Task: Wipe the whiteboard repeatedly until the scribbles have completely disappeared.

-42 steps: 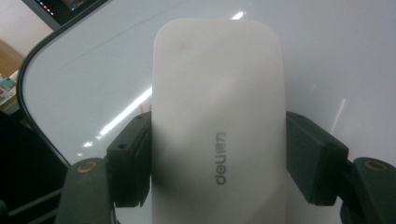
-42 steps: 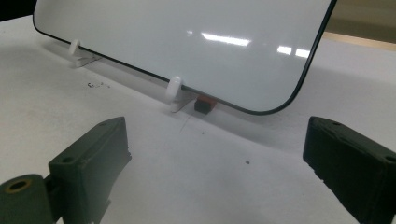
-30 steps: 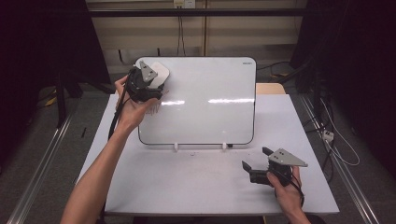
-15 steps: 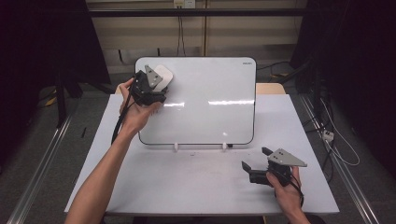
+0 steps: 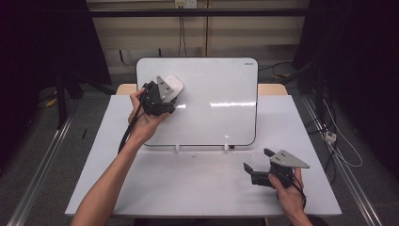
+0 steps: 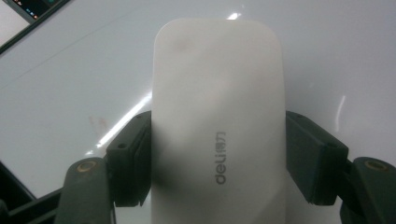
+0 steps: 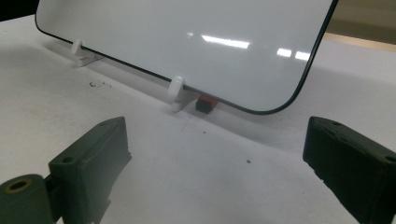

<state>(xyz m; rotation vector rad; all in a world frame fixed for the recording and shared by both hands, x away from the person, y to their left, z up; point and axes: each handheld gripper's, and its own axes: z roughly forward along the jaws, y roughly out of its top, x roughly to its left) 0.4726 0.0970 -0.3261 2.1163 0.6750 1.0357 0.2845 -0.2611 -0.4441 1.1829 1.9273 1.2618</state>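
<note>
We hold the white eraser (image 6: 217,126) clamped in the left gripper (image 5: 162,96), flat against the whiteboard (image 5: 216,103). The right gripper (image 5: 263,170) rests released on the table (image 5: 188,188). Risk, in our judgement: pressing too hard could tip the propped board off its stands, or the smooth eraser could slip from the jaws.

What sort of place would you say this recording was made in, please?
Probably a lab or studio set up for recording hand-held gripper demonstrations: a white table stands between dark curtains, with floor rails and loose cables beside it. A whiteboard is propped on it.
</note>
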